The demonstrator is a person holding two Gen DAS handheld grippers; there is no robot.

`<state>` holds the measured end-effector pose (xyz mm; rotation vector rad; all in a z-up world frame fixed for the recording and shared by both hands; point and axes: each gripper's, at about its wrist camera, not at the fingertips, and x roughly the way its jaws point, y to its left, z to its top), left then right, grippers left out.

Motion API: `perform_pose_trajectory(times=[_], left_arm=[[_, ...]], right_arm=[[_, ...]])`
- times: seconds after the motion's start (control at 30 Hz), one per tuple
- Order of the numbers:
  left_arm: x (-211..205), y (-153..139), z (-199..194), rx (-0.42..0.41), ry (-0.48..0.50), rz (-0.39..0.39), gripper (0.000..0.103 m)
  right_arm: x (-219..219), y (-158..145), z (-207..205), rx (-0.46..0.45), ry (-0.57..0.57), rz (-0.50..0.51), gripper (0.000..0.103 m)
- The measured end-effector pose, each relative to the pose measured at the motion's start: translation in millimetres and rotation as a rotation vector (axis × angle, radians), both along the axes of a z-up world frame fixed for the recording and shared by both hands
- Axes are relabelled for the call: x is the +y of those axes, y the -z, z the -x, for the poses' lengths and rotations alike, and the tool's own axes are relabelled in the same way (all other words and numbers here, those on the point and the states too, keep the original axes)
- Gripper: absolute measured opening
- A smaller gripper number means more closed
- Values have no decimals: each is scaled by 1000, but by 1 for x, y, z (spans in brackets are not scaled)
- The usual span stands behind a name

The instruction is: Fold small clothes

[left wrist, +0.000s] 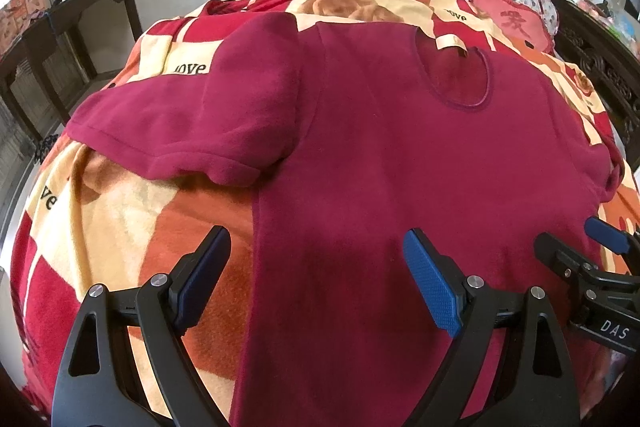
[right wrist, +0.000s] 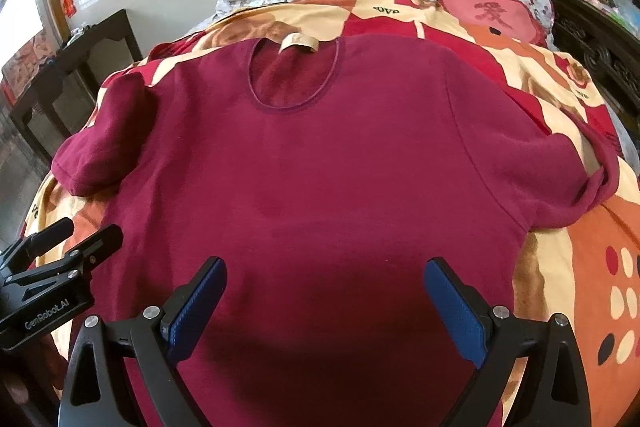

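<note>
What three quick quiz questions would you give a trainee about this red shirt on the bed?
1. True or false: the maroon shirt lies spread flat, not yet folded.
2. The left tool is: A) open, B) shut on a sleeve.
3. Fill in: near the neckline sits a tan ____.

Key: 1 true. 2 A; the right tool is open too. 3 label. The shirt lies on a patterned blanket.

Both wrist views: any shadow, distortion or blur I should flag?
Left wrist view: strong fisheye bending, dark corners; a soft shadow falls on the maroon shirt between the open left claw fingers. Right wrist view: same barrel warp; a heavier shadow darkens the shirt below the open right claw. Both look sharp, no glare.
</note>
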<state>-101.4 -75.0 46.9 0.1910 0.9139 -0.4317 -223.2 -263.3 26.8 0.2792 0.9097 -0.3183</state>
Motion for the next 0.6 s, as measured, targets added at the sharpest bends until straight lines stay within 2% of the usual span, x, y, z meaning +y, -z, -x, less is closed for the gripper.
perform_pose_trajectory(times=[0.17,0.37,0.6], left_arm=[[6,-6,-5,-4,-7,17,88],[44,-23,-40,16,-77,91,88],[120,-30,-108,17,-277,122,88]], right_arm=[[-1,0,-1,-5,-1,-4,98],[3,1,-11,-5,-26,-23,98],[9,-5,-34,-15,-62,-45,98]])
